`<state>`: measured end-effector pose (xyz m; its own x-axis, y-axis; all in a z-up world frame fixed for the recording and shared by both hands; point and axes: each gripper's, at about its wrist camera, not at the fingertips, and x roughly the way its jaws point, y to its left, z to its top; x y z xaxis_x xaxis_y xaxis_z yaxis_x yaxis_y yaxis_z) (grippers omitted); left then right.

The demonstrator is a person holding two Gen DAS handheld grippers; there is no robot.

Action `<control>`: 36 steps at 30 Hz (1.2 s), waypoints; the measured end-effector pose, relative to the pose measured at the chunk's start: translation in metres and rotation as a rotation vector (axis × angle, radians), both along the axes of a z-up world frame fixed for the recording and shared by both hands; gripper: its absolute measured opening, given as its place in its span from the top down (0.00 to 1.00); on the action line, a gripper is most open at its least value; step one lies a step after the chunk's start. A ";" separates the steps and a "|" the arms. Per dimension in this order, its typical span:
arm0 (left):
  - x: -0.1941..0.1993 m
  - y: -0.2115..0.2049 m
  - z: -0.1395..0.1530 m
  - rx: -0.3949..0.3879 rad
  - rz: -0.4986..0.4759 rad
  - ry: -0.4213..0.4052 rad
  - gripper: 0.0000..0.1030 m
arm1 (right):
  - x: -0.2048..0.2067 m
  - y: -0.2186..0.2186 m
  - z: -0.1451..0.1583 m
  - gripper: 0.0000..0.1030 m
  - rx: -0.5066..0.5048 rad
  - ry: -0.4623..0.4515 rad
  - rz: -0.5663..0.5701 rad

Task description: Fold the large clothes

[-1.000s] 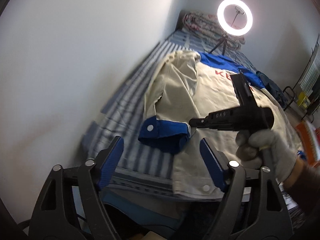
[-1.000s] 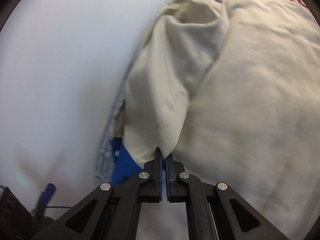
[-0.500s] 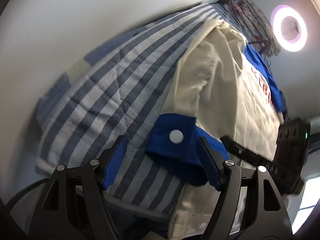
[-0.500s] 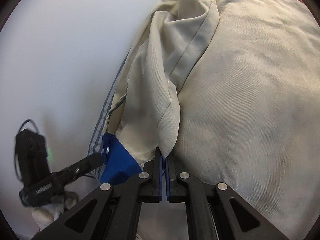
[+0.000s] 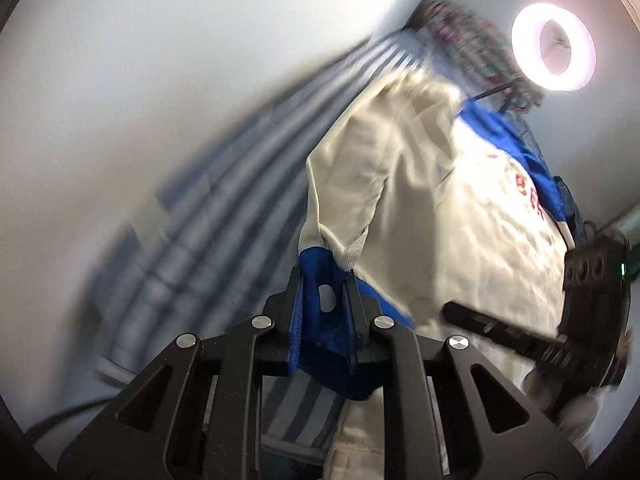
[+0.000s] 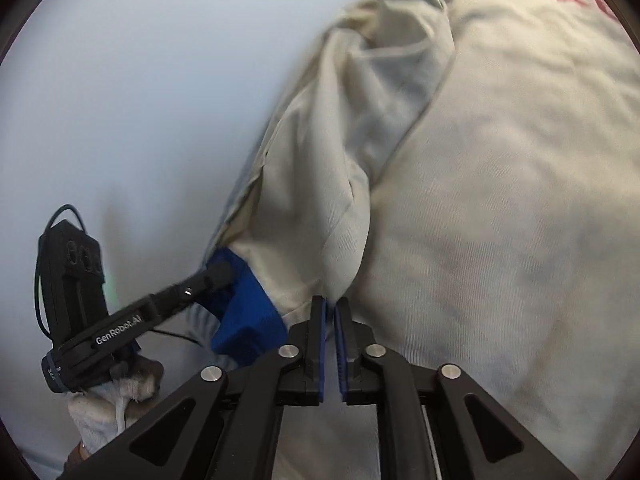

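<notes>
A cream jacket (image 5: 460,232) with blue collar, blue cuffs and red lettering lies on a striped bed; it fills the right wrist view (image 6: 500,200). My left gripper (image 5: 323,280) is shut on the sleeve's blue cuff (image 5: 326,312), which has a white snap button. My right gripper (image 6: 330,304) is shut on a cream fold of the sleeve (image 6: 344,248) near the armpit seam. The left gripper's body shows in the right wrist view (image 6: 120,320), its tip at the blue cuff (image 6: 240,320). The right gripper's body shows in the left wrist view (image 5: 560,320).
The bed has a blue and white striped cover (image 5: 224,216) and stands against a white wall (image 5: 160,60). A lit ring light (image 5: 554,52) and a patterned blanket (image 5: 472,36) stand at the bed's far end.
My left gripper moved forward over the blue cuff and closed on it. My right gripper kept its hold on the sleeve fold, and the sleeve is lifted somewhat.
</notes>
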<state>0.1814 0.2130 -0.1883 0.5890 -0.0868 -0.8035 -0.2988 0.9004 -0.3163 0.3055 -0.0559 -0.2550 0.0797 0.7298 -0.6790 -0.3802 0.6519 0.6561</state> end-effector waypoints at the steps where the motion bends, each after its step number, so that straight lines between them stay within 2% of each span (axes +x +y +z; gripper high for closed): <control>1: -0.005 -0.003 0.015 0.054 -0.009 -0.043 0.85 | 0.004 -0.008 0.010 0.78 0.027 -0.026 -0.022; 4: -0.015 -0.012 0.049 0.197 -0.028 -0.136 0.86 | 0.025 -0.020 0.034 0.80 0.006 -0.108 -0.088; 7: -0.020 -0.014 0.072 0.252 -0.034 -0.204 0.86 | 0.051 -0.012 0.040 0.87 -0.012 -0.120 -0.116; 9: -0.019 -0.011 0.078 0.263 -0.029 -0.223 0.86 | 0.069 0.001 0.033 0.87 -0.050 -0.122 -0.141; 13: -0.020 -0.004 0.077 0.218 -0.034 -0.222 0.86 | 0.090 0.024 0.006 0.87 -0.067 -0.081 -0.154; 16: -0.019 -0.004 0.075 0.204 -0.041 -0.216 0.86 | 0.096 0.040 -0.022 0.87 -0.085 -0.024 -0.142; 18: -0.018 -0.009 0.073 0.193 -0.054 -0.210 0.86 | 0.096 0.037 -0.025 0.89 -0.084 -0.026 -0.140; 20: -0.022 -0.016 0.071 0.194 -0.076 -0.214 0.86 | 0.101 0.026 -0.015 0.86 -0.089 -0.008 -0.127; 22: -0.030 -0.025 0.071 0.197 -0.116 -0.220 0.86 | 0.106 0.007 0.005 0.69 -0.096 -0.055 -0.139; 24: -0.032 -0.036 0.072 0.205 -0.148 -0.227 0.86 | 0.111 -0.015 0.027 0.60 -0.079 -0.095 -0.164; 29: -0.039 -0.059 0.066 0.219 -0.229 -0.225 0.86 | 0.141 -0.049 0.072 0.55 0.018 -0.107 -0.236; 31: -0.038 -0.067 0.063 0.214 -0.253 -0.216 0.86 | 0.159 -0.041 0.081 0.39 0.018 -0.106 -0.241; 32: -0.037 -0.069 0.062 0.217 -0.261 -0.214 0.86 | 0.166 -0.035 0.081 0.37 0.016 -0.097 -0.239; 35: -0.042 -0.078 0.062 0.222 -0.291 -0.217 0.86 | 0.183 -0.004 0.074 0.40 -0.023 -0.073 -0.260; 36: -0.043 -0.080 0.062 0.228 -0.301 -0.219 0.86 | 0.187 0.005 0.070 0.54 -0.048 -0.069 -0.258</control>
